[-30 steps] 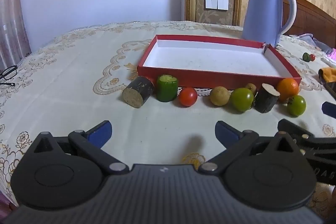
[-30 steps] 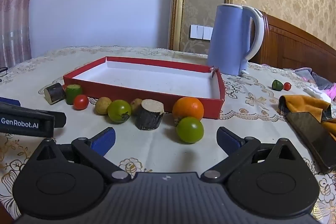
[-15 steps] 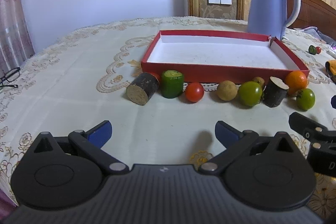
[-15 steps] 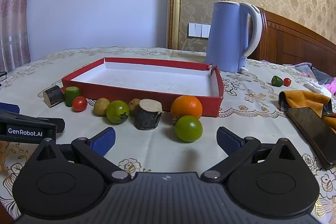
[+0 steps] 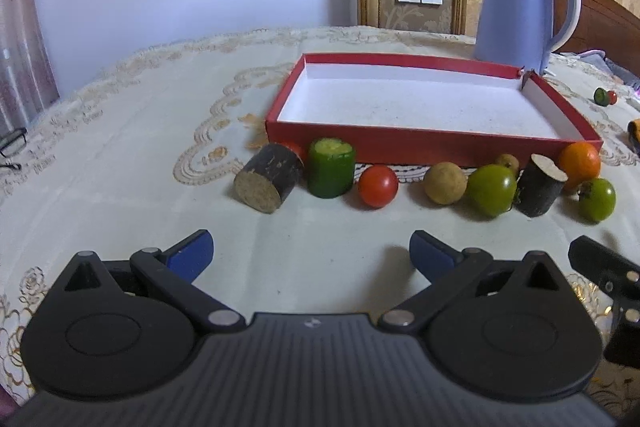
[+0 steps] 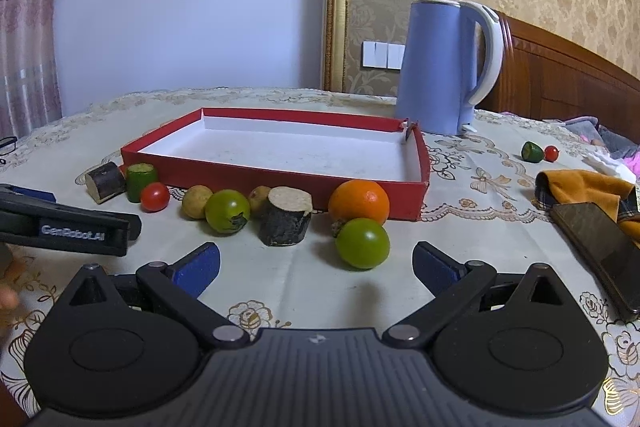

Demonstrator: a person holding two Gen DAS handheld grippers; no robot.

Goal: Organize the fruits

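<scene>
Both tools hung low over the cloth-covered surface (image 5: 120, 155), each with its blue pads spread wide and nothing between them. The left hand-held gripper (image 5: 311, 254) faced the left end of the row of produce, roughly toward the red tomato (image 5: 378, 185), while the right hand-held gripper (image 6: 316, 265) sat just short of the nearest green tomato (image 6: 362, 243), which looked to me like the piece it was lined up for. The red tray (image 6: 420, 167) stood empty, white floor bare, and the fruit lay in a loose line along its near wall: a dark log-like stub (image 5: 267, 177) on its side at the far left, an upright cut cucumber piece (image 5: 331, 167) beside it, then the red tomato, a pale yellowish fruit (image 5: 445, 183), another green tomato (image 5: 492, 189), a second dark stub (image 6: 285, 215) standing on end, and an orange (image 6: 359, 201) touching the tray's front wall near its right corner. That line-up seemed deliberate, everything within a short lift of the tray, so I judged the sorting had not yet begun. The blue kettle (image 6: 444, 67) stood behind the tray's far right corner, out of the way. Well off to the right lay two small stray pieces (image 6: 538, 151), a dark phone (image 6: 596, 247) and an orange cloth (image 6: 584, 187).
</scene>
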